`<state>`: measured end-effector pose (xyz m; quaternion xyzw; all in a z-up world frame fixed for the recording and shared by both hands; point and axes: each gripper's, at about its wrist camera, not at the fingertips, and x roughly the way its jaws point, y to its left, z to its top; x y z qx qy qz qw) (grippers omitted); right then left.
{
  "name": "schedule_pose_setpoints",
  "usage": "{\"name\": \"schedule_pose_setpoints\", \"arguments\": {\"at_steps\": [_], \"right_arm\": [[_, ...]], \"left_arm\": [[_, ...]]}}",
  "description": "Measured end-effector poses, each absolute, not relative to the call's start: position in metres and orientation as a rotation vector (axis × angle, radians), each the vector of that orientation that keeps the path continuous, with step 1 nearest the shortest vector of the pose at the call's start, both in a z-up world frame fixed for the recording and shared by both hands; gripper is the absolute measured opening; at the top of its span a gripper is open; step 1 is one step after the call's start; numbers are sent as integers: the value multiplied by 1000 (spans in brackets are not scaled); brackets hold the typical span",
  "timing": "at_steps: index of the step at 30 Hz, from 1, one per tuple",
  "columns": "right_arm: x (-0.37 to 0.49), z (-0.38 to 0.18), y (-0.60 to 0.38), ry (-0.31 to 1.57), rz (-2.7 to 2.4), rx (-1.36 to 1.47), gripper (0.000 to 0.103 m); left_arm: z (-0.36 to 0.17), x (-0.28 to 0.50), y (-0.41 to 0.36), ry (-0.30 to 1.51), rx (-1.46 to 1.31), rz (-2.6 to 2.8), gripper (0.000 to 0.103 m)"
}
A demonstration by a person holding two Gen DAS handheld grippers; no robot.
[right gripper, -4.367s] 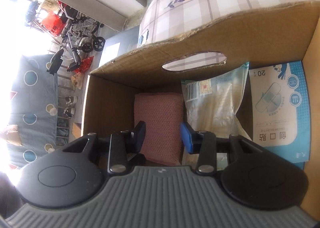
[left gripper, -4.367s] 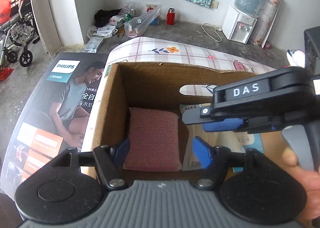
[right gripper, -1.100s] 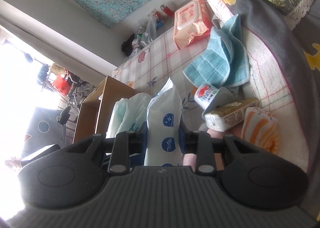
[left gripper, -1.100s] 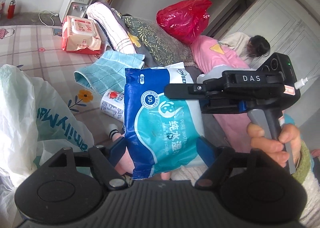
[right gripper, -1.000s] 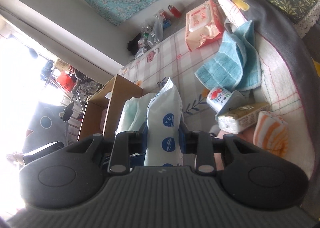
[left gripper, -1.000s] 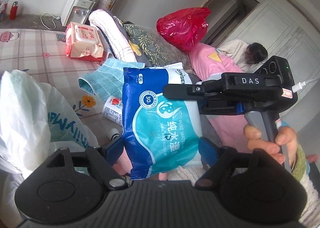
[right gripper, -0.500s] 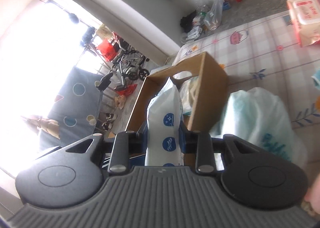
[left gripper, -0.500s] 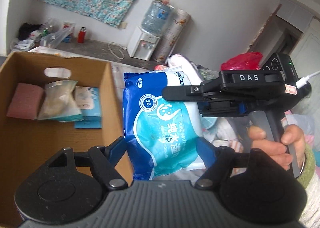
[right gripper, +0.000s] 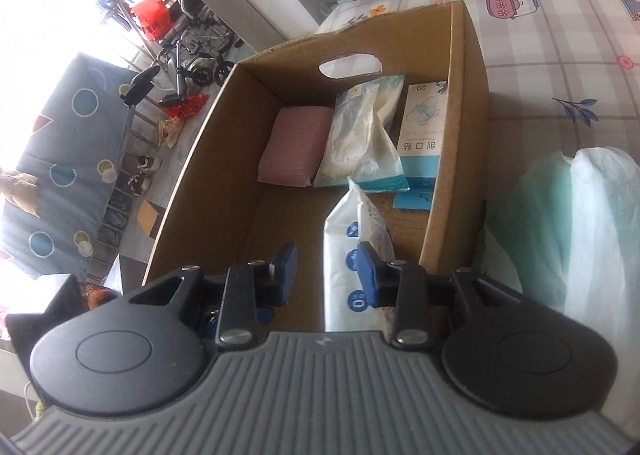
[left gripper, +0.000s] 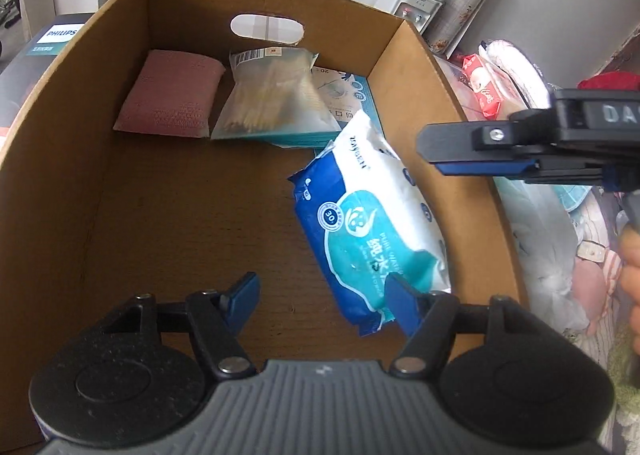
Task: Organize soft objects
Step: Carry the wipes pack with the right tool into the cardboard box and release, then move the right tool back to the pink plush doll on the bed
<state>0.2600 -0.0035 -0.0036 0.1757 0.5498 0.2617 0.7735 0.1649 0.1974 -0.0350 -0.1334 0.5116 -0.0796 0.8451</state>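
Observation:
The blue and white wipes pack lies tilted inside the cardboard box, leaning on its right wall. My left gripper hovers over the box floor, jaws closing; only the right pad is near the pack's lower end, and the left pad is clear of it. My right gripper has its jaws opening. The pack stands between them beside the right pad, apart from the left one. From the left wrist, the right gripper is side-on above the box's right wall.
At the box's far end lie a pink sponge, a clear bag of cotton swabs and a blue plaster box. A white plastic bag sits right of the box on the checked sheet. A red wipes pack lies beyond.
Both grippers swung from the bed's clutter to over the box. The wipes pack, held between both pairs of jaws before, now rests in the box with the pads off it.

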Motion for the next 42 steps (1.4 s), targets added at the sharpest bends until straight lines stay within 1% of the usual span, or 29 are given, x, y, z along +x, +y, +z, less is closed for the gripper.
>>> {"name": "schedule_pose_setpoints", "arguments": {"at_steps": [5, 7, 11, 17, 19, 21, 27, 29, 30, 32, 42], "right_arm": [[249, 20, -30, 1124, 579, 391, 34], [248, 25, -44, 1102, 579, 409, 34], [244, 29, -67, 1077, 571, 455, 34], [238, 25, -84, 1071, 573, 498, 34], [239, 23, -85, 1071, 573, 503, 34], [240, 22, -88, 1069, 570, 512, 34], [238, 21, -99, 1064, 567, 532, 34], [236, 21, -101, 1064, 570, 534, 34], [235, 20, -102, 1064, 568, 537, 34], [234, 18, -103, 1068, 567, 546, 34], [224, 6, -114, 1086, 511, 563, 34]], "left_arm": [[-34, 188, 190, 1098, -317, -163, 70], [-34, 198, 188, 1112, -352, -153, 73], [-34, 218, 186, 1114, -435, -100, 75], [-42, 241, 163, 1134, -325, -81, 75], [-48, 246, 157, 1160, -294, -60, 72], [-54, 249, 153, 1174, -255, -37, 71], [-56, 241, 164, 1198, -314, -68, 70], [-56, 238, 164, 1201, -277, -76, 65], [-57, 237, 164, 1204, -285, -72, 59], [-62, 238, 166, 1214, -332, -80, 55], [-64, 241, 163, 1171, -365, -49, 54]]}}
